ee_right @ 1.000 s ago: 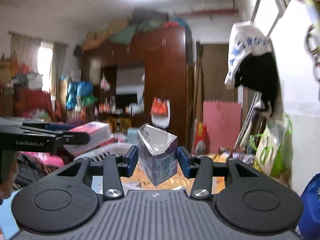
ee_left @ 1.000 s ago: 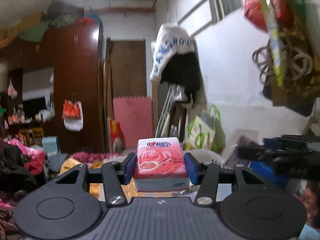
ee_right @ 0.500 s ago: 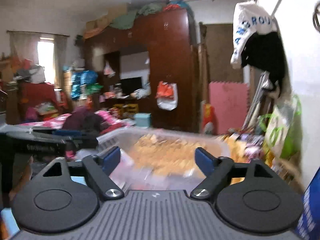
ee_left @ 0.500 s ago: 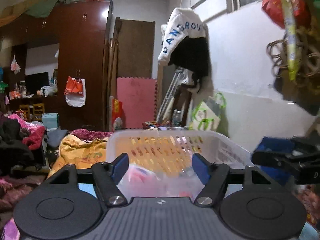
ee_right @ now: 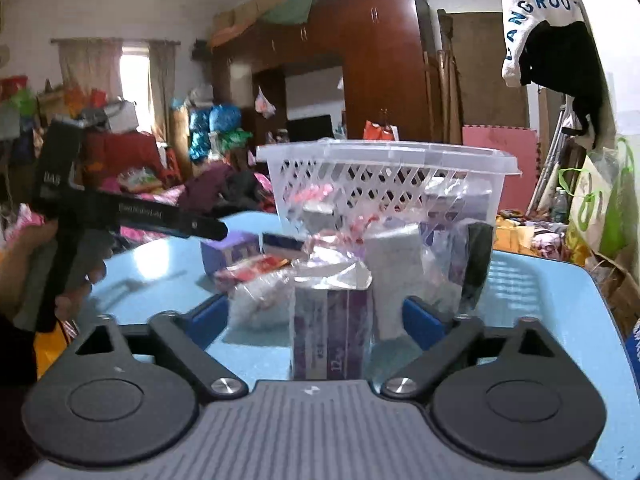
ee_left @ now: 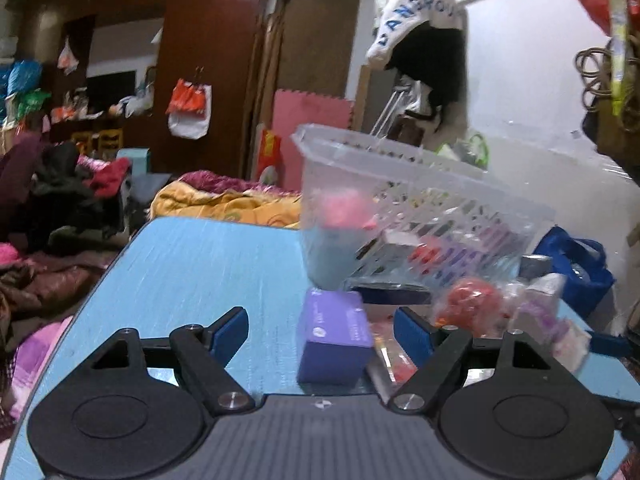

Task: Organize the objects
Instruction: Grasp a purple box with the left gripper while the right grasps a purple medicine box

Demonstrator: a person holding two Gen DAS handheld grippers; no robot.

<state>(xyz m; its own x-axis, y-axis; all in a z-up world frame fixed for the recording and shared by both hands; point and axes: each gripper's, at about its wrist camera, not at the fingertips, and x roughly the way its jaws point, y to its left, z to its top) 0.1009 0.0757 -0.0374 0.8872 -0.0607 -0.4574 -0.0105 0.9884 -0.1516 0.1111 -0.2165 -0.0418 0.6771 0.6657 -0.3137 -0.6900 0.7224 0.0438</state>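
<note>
Both packs they were carrying a second ago are gone. The left gripper (ee_left: 322, 330) and right gripper (ee_right: 316, 318) are spread wide and empty, low over the blue table (ee_left: 192, 256). The purple box (ee_left: 336, 340) and wrapped pack (ee_right: 330, 320) sit between the fingers, near the basket (ee_right: 384, 184). Looks light but crinkly-slick, so pinch the flat sides.

Light blue table (ee_left: 192, 264), clear lattice-patterned basket (ee_right: 360, 176), purple box (ee_left: 336, 336)

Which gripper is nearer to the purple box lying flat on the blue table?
Left. The left gripper is open with the purple box between its fingers. The right gripper is open around a wrapped packet, with that box farther ahead on its left.
</note>
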